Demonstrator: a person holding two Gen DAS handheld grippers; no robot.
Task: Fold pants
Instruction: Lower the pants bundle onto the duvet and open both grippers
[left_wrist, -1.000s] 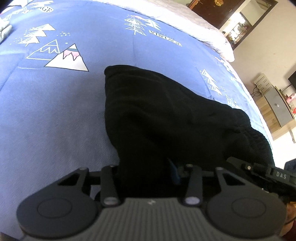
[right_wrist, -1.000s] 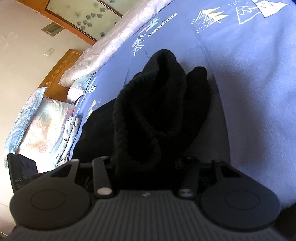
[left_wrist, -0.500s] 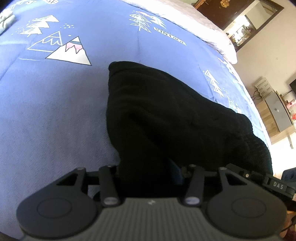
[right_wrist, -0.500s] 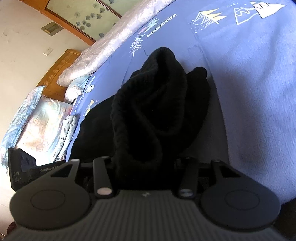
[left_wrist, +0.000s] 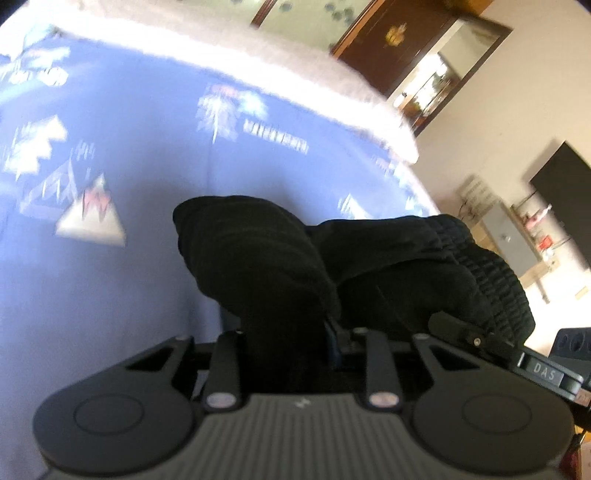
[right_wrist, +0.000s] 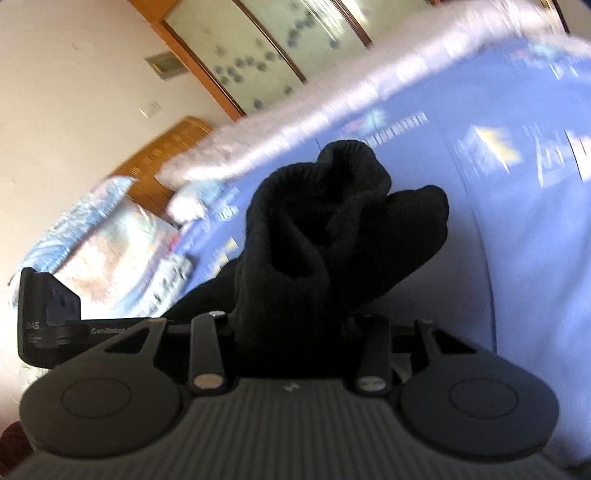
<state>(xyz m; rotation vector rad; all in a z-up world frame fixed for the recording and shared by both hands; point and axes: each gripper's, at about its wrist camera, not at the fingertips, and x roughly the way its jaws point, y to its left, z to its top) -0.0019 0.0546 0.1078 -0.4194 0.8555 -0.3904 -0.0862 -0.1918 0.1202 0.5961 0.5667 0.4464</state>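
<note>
Pants bunched in both closing claws, hiding fingertips; blue quilt beneath.

Both claws have been raised from the bed, and the black pants have been lifted with them. In the left wrist view the cloth, flat on the blue quilt before, is now bunched and hangs from the left claw, whose jaws are closing on it. In the right wrist view the waistband is gathered higher in the right claw, whose jaws are also closing on the cloth. More of the room walls is seen, and the background is blurred.
</note>
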